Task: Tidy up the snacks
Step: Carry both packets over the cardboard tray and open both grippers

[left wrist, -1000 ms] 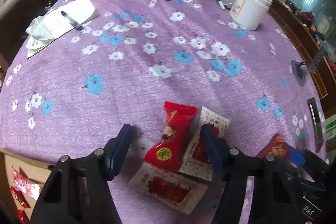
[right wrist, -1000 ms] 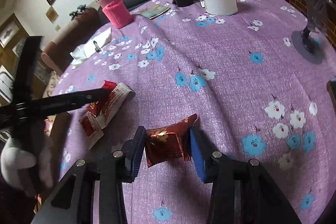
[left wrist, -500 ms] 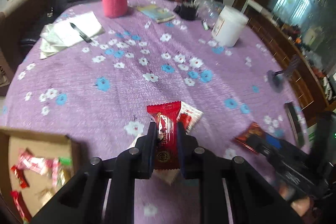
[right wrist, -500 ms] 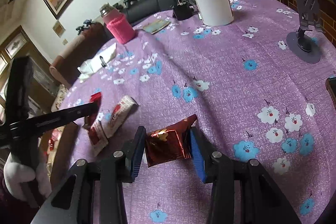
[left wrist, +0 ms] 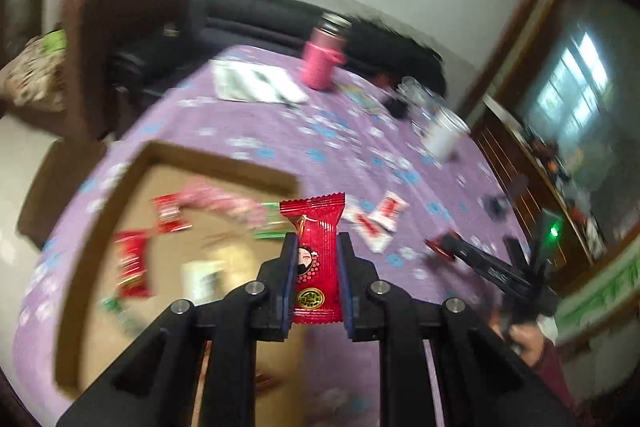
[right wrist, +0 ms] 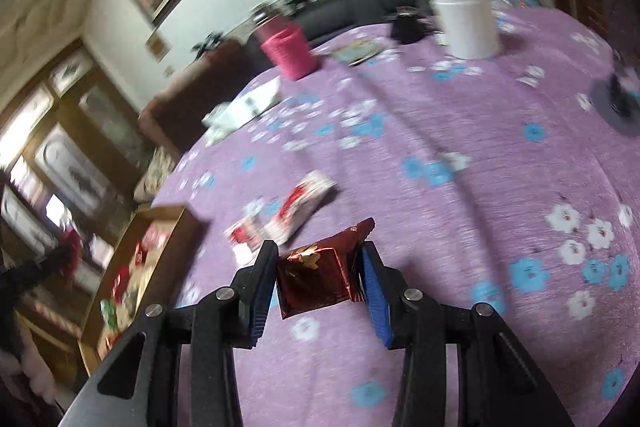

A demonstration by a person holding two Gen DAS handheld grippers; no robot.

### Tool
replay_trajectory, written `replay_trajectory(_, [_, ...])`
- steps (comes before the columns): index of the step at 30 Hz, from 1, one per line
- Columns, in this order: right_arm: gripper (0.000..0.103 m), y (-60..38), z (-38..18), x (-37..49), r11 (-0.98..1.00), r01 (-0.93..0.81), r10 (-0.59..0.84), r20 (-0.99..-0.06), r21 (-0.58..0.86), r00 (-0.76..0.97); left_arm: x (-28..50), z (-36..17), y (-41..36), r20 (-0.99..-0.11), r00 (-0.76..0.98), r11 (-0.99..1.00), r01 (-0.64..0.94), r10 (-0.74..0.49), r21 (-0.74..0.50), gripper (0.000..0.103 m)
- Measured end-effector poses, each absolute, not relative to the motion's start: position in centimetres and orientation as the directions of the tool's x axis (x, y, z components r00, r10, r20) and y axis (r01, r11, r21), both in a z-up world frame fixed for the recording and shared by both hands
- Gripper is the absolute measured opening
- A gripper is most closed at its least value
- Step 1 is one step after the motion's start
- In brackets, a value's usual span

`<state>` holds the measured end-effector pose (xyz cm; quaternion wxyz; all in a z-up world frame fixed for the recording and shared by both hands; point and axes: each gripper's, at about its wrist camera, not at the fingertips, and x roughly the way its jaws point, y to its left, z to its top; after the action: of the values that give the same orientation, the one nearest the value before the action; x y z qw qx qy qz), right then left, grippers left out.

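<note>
- Between the blue pads of the left gripper (left wrist: 316,267) a red candy packet (left wrist: 316,259) is clamped tight, its long axis standing up out of the jaws, crimped end on top, a small cartoon face and a round gold seal on the front.
- Just beyond and to the left of that gripper lies the open cardboard box (left wrist: 120,187), its near corner right by the packet's upper end; the box is lower and leftward of the tool, so the coming move looks like a short carry leftward and down, then a release.
- Inside the box several wrapped snacks lie loose, among them a red wrapper (left wrist: 132,263); the blur hides finer detail.
- To the right of the left gripper, two white-and-red sachets (left wrist: 378,223) lie on the purple flowered tablecloth (left wrist: 320,139), still to be gathered.
- The right gripper (right wrist: 318,281) grips a dark red foil packet (right wrist: 324,275) across its width, one pointed corner sticking up to the right.
- From that gripper the box (right wrist: 176,239) lies well off to the left, past the sachets (right wrist: 292,215), so the left hand is plainly the nearer one to it.
- Farther out on the cloth stand a pink-sleeved bottle (right wrist: 288,51) and a white tub (right wrist: 466,19), both well apart from the snacks.
</note>
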<state>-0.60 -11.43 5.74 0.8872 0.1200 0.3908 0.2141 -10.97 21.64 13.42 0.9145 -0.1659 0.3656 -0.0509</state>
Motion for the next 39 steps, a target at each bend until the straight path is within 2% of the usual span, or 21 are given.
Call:
replay_trajectory(4, [0.045, -8.1, 7.1, -3.4, 0.86, -0.356, 0.511, -0.636, 0.367, 0.578, -14.4, 11.9, 25.8, -0.645, 0.756, 0.932, -0.15, -0.107, -0.331, 0.018])
replay_trajectory(10, [0.045, -1.4, 9.2, -6.4, 0.823, -0.471, 0.552, -0.645, 0.318, 0.529, -15.7, 8.0, 29.6, -0.69, 0.719, 0.895, -0.252, -0.081, -0.367, 0.018])
replay_trajectory(20, [0.045, 9.2, 8.8, -7.9, 0.737, -0.591, 0.62, -0.677, 0.329, 0.396, -15.7, 4.7, 30.6, -0.756, 0.654, 0.907, -0.308, -0.017, -0.286, 0.018])
replay_trajectory(26, [0.045, 14.6, 7.5, -6.4, 0.69, -0.623, 0.648, -0.698, 0.369, 0.304, -15.9, 4.0, 31.2, -0.76, 0.649, 0.896, -0.313, -0.039, -0.313, 0.018])
replay_trajectory(31, [0.045, 17.9, 6.5, -5.0, 0.685, -0.625, 0.636, -0.725, 0.373, 0.265, -16.9, 5.2, 31.7, -0.726, 0.685, 0.89, -0.293, -0.059, -0.35, 0.042])
replay_trajectory(37, [0.049, 19.9, 4.8, -3.6, 0.701, -0.612, 0.609, -0.755, 0.367, 0.244, -18.3, 7.0, 32.5, -0.689, 0.723, 0.884, -0.291, -0.048, -0.366, 0.05])
replay_trajectory(39, [0.054, 19.7, 4.3, -3.4, 0.699, -0.598, 0.614, -0.757, 0.391, 0.222, -18.6, 7.5, 32.8, -0.677, 0.734, 0.881, -0.292, -0.043, -0.373, 0.051])
